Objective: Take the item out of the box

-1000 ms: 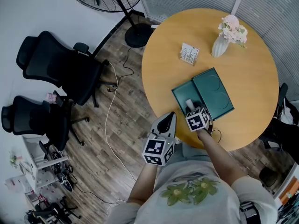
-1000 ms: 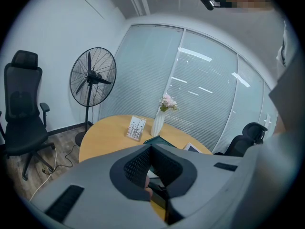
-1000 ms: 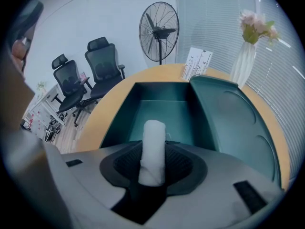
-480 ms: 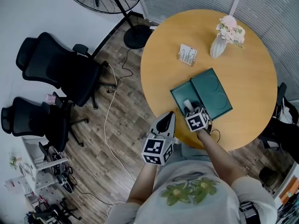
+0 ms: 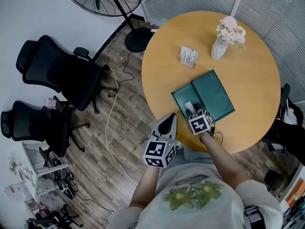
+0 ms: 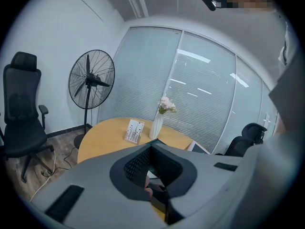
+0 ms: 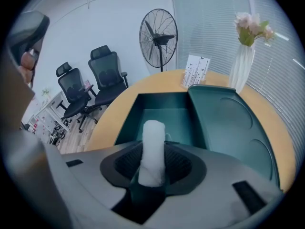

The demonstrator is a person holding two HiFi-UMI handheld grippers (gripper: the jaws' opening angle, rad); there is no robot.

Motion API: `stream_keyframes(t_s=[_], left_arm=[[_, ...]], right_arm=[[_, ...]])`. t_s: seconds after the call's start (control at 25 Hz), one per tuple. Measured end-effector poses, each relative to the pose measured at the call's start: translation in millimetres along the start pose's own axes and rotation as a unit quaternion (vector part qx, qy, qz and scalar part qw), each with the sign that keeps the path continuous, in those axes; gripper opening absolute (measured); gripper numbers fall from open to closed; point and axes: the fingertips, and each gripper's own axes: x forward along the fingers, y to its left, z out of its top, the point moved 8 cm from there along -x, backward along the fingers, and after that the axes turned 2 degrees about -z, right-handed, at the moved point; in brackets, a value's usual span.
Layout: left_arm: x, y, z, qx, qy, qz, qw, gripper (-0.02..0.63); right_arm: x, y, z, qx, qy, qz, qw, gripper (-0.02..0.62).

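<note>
Overhead, two low views; shared table point(image 5: 257, 70)

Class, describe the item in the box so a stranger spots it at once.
On the round wooden table lies an open green box. At its tray a white roll stands upright in the right gripper's jaws, plain, unlike the flowered vase.

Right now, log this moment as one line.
right tool: shut on white roll | green box: lid open, on round table | left tool: shut, empty

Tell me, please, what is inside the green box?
A white roll, gripped by the right tongs, stands in the green box. The tongs cover the box's near floor; the rest looks bare.
</note>
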Motion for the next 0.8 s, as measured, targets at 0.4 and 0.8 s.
stream_keyframes(t_s=[0.4,0.8], left_arm=[[-3.2,-7.7,3.6,0.010,-0.010,0.000,0.9999,0.002],[-8.8,-14.8,7.9,0.018,-0.022,0.004,0.9996,0.002]], right_arm=[[-18.7,-3.3,7.6,-0.001,-0.027,0.002,1.000,0.146],[-47.8,-3.2,23.9,0.003,-0.070,0.013,0.997,0.146]])
